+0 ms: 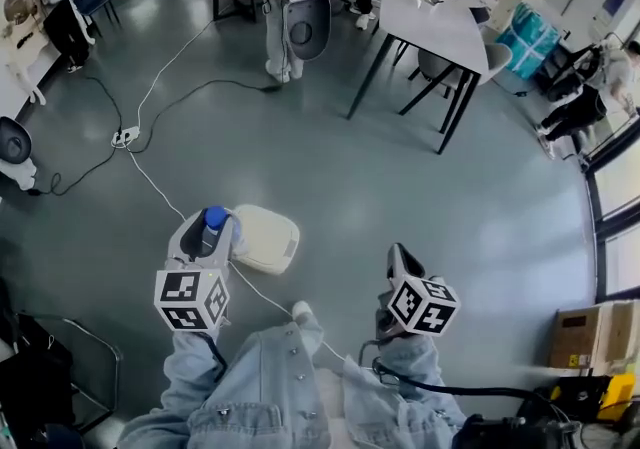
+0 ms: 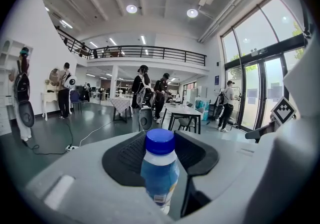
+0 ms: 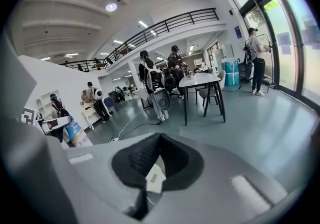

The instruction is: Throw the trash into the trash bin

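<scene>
Grey hall floor carried the bin point(image 1: 266, 238). Left gripper point(image 1: 212, 227) clamped a bottle point(image 2: 160, 170); right gripper point(image 3: 160, 139) sat closed, empty. Released early, the bottle might miss.

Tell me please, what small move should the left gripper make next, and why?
Probably carry the left gripper a little to the right in the head view, over the cream bin on the floor. Its jaws are closed on the blue-capped bottle, which hangs beside the bin's edge, not yet above it.
</scene>
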A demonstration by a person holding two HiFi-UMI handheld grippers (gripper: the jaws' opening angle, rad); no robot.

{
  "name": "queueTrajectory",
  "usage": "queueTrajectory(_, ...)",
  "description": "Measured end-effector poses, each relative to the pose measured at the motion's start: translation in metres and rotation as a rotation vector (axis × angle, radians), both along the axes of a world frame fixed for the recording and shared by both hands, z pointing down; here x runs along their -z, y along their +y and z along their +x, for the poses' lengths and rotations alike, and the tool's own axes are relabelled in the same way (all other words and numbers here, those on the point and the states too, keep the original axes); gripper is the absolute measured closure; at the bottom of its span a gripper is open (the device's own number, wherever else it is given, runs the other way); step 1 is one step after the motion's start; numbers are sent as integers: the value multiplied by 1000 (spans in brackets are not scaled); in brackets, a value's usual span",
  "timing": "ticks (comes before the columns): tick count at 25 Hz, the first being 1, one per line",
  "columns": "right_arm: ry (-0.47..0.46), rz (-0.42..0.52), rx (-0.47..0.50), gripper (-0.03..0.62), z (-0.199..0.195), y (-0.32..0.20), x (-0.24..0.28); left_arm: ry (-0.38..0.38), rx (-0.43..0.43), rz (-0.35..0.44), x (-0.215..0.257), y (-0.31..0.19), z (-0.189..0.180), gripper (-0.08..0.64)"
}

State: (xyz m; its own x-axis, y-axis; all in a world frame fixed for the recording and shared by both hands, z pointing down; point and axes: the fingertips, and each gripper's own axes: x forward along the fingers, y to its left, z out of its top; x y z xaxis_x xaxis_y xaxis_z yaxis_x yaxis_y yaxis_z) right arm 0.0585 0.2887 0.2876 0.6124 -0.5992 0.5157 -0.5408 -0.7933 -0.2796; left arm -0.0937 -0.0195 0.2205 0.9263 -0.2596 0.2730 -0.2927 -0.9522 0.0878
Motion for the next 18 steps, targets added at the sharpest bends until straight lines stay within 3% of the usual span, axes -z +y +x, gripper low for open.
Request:
queueTrajectory(4,-23,-20,28,589,41,-17,-7,7,35,-17,-7,-14,31,371)
queueTrajectory(10,4,-70,165,589,101,-63,7,8,121,-67,-17,-45,76,371)
queueTrajectory(13,22,-87,199,589,126,-76,8,4,152,-78,-24,-54,91,371)
queueTrajectory(18,-28,-90,255,589,146,-101,-12,-29,163,-85,-38,-52,99,371)
